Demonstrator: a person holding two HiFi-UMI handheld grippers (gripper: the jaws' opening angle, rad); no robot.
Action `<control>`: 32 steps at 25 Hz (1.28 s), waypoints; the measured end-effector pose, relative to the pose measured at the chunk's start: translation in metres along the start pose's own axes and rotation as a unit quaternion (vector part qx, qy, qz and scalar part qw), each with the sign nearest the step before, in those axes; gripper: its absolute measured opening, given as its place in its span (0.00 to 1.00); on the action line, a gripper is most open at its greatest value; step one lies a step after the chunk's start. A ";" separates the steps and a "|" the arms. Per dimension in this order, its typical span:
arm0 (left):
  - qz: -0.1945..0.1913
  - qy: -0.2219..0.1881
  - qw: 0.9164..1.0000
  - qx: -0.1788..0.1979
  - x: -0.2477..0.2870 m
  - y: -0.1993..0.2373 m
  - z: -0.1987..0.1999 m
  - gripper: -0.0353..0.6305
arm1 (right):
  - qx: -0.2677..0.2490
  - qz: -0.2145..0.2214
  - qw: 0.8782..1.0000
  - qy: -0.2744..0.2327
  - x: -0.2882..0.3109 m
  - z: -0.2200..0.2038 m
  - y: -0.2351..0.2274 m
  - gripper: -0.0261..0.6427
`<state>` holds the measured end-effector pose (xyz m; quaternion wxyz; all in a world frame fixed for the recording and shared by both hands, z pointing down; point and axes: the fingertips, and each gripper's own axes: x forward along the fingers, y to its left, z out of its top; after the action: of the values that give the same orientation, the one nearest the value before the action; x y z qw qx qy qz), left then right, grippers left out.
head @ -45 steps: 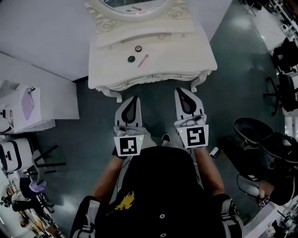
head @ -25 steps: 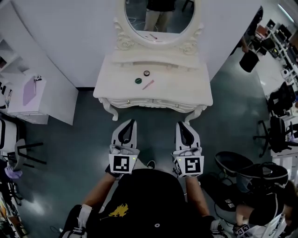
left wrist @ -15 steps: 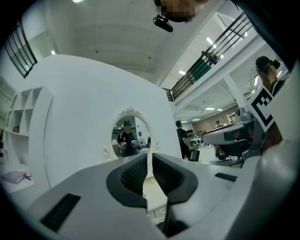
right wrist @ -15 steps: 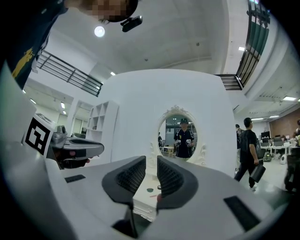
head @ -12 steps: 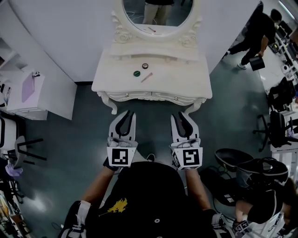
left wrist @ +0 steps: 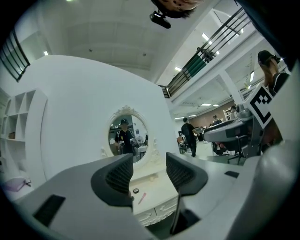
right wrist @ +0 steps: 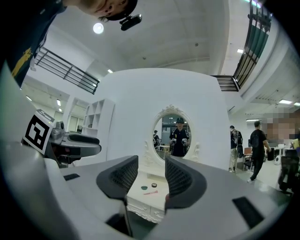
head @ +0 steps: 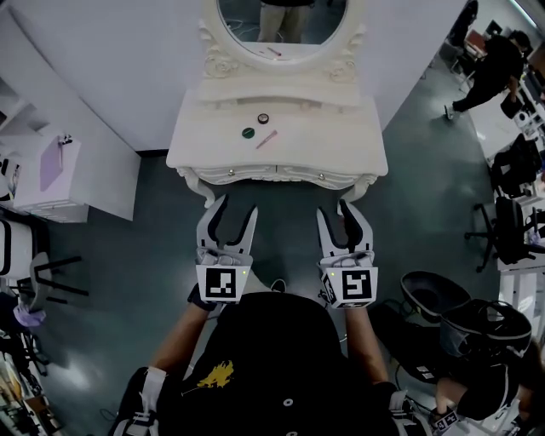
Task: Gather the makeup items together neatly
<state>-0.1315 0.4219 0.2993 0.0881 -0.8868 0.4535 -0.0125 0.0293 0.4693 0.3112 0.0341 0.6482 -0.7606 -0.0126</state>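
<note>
A white dressing table point(head: 324, 149) with an oval mirror point(head: 281, 17) stands ahead of me. On its top lie a green round compact point(head: 248, 133), a small dark round jar point(head: 263, 118) and a pink stick point(head: 267, 139), close together. My left gripper point(head: 239, 204) and right gripper point(head: 335, 211) hang side by side over the floor, short of the table's front edge. Both have just been opening and hold nothing. The right gripper view looks between the right gripper's point(right wrist: 151, 176) jaws to the compact point(right wrist: 144, 187), jar point(right wrist: 153, 185) and stick point(right wrist: 150, 192). In the left gripper view, the left gripper point(left wrist: 149, 176) frames the jar point(left wrist: 135, 191) and stick point(left wrist: 142, 197).
A low white cabinet point(head: 51, 179) stands at the left against the white wall. Dark office chairs point(head: 443, 298) crowd the right side, and a person point(head: 490, 64) walks at the upper right. Dark floor lies between me and the table.
Both grippers' jaws have spread apart from shut. The person in the background has walked further right.
</note>
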 end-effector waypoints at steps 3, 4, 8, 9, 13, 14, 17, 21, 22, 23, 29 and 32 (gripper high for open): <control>-0.012 -0.005 1.000 -0.022 0.000 -0.007 0.002 0.46 | 0.014 -0.001 1.000 0.009 -0.002 -0.004 -0.003 0.40; -0.017 -0.005 0.999 -0.031 -0.001 -0.009 0.003 0.49 | 0.020 -0.001 1.000 0.012 -0.003 -0.006 -0.004 0.44; -0.024 -0.006 0.999 -0.031 0.000 -0.016 0.003 0.58 | 0.027 -0.005 0.999 0.024 -0.005 -0.012 -0.010 0.54; -0.025 -0.004 0.999 -0.029 0.000 -0.016 0.001 0.59 | 0.027 -0.007 0.999 0.028 -0.006 -0.014 -0.010 0.57; -0.035 0.005 0.999 -0.031 -0.003 -0.019 -0.003 0.64 | 0.035 0.004 0.999 0.033 -0.007 -0.020 -0.007 0.73; -0.039 0.005 0.999 -0.030 -0.004 -0.020 -0.004 0.65 | 0.036 0.011 0.999 0.030 -0.007 -0.020 -0.004 0.78; -0.051 0.012 0.998 -0.018 -0.007 -0.022 -0.012 0.68 | 0.036 0.025 0.999 0.032 -0.007 -0.026 0.005 0.92; -0.057 0.023 0.998 -0.008 -0.005 -0.022 -0.020 0.71 | 0.041 0.016 0.998 0.046 -0.004 -0.037 0.004 0.93; -0.055 0.024 0.998 -0.011 -0.004 -0.020 -0.020 0.71 | 0.042 0.015 0.998 0.049 -0.003 -0.038 0.004 0.93; -0.051 0.025 0.998 -0.013 -0.003 -0.016 -0.022 0.71 | 0.041 0.016 0.998 0.052 0.000 -0.039 0.005 0.93; -0.038 0.032 0.999 -0.020 0.008 0.008 -0.030 0.71 | 0.034 0.018 0.997 0.065 0.023 -0.044 0.009 0.93; -0.032 0.033 0.999 -0.025 0.018 0.021 -0.036 0.71 | 0.026 0.021 0.997 0.066 0.040 -0.044 0.010 0.93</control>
<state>-0.1416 0.3896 0.3303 0.0499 -0.9021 0.4273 -0.0334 0.0163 0.4326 0.3567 0.0682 0.6325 -0.7699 0.0506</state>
